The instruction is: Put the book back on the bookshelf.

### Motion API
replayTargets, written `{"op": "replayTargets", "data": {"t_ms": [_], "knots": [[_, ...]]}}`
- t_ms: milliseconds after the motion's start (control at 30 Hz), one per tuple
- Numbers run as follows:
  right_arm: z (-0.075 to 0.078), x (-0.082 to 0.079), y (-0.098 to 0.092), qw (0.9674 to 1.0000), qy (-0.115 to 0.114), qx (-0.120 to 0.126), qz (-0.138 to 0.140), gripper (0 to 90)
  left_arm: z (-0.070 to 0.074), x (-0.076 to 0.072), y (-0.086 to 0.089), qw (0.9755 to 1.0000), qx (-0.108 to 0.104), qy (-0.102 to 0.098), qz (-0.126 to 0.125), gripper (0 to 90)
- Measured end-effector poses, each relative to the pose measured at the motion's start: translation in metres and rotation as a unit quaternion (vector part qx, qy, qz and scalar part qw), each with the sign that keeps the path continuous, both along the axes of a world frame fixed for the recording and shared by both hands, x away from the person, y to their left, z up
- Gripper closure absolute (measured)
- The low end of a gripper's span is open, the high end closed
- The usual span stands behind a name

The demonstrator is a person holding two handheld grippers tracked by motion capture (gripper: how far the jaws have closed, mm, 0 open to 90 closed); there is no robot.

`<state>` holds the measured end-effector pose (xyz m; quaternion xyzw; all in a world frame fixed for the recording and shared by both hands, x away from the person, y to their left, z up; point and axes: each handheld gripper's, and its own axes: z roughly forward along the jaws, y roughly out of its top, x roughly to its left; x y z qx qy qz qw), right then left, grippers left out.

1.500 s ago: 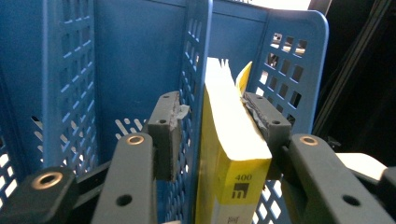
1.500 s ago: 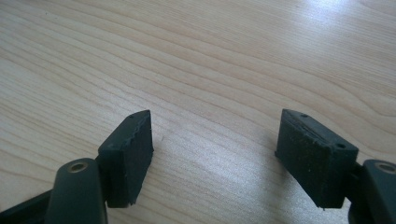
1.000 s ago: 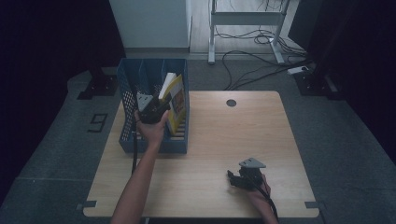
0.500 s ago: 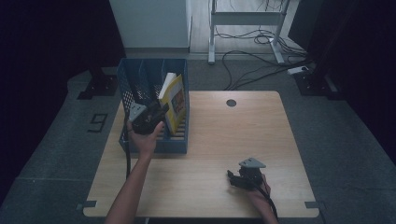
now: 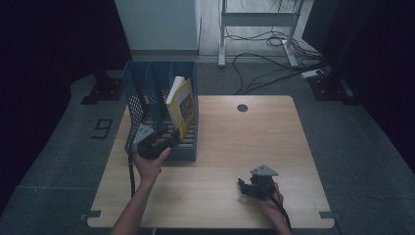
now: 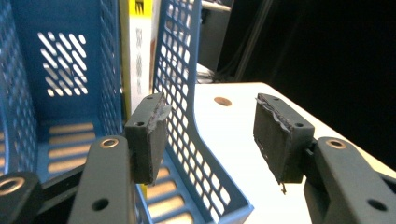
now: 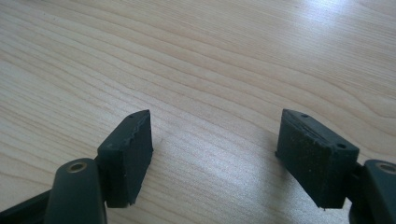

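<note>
The left claw (image 5: 161,142) is held released at the open front of the blue file rack (image 5: 142,103); the yellow book (image 5: 183,105) stands upright just beyond, nearest this hand. The right claw (image 5: 247,188) is rested released on the desk (image 5: 235,142).

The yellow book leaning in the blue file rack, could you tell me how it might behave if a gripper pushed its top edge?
The yellow book leans unsupported in the blue file rack, so it would probably tip across the slot. It looks thin, likely light and slightly bendy. The perforated rack seems light and may slide.
</note>
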<state>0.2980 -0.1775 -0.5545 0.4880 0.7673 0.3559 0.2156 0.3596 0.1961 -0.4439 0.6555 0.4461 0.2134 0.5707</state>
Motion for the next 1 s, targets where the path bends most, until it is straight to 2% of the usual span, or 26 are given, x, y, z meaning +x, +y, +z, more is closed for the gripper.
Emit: {"op": "replayTargets", "data": {"t_ms": [133,333,467,600,733,900,1000], "knots": [[0.0,0.0,0.0,1.0,0.0,-0.001,0.0,26.2,-0.007,-0.013,0.005,0.9997,-0.01,0.017,-0.015,44.8],[0.0,0.0,0.0,1.0,0.0,-0.001,0.0,26.2,-0.018,-0.024,0.007,0.9987,-0.021,0.034,-0.031,44.5],[0.0,0.0,0.0,1.0,0.0,-0.001,0.0,26.2,-0.026,-0.034,0.005,0.9976,-0.013,0.05,-0.047,44.1],[0.0,0.0,0.0,1.0,0.0,-0.001,0.0,26.2,-0.033,-0.04,0.005,0.9964,-0.015,0.058,-0.06,43.6],[0.0,0.0,0.0,1.0,0.0,-0.001,0.0,26.1,-0.045,-0.049,0.004,0.9945,-0.012,0.073,-0.074,43.4],[0.0,0.0,0.0,1.0,0.0,-0.001,0.0,26.1,-0.056,-0.056,0.003,0.9925,-0.015,0.087,-0.084,43.3],[0.0,0.0,0.0,1.0,0.0,-0.002,0.0,26.1,-0.066,-0.061,0.002,0.9913,-0.008,0.096,-0.09,43.2]]}}
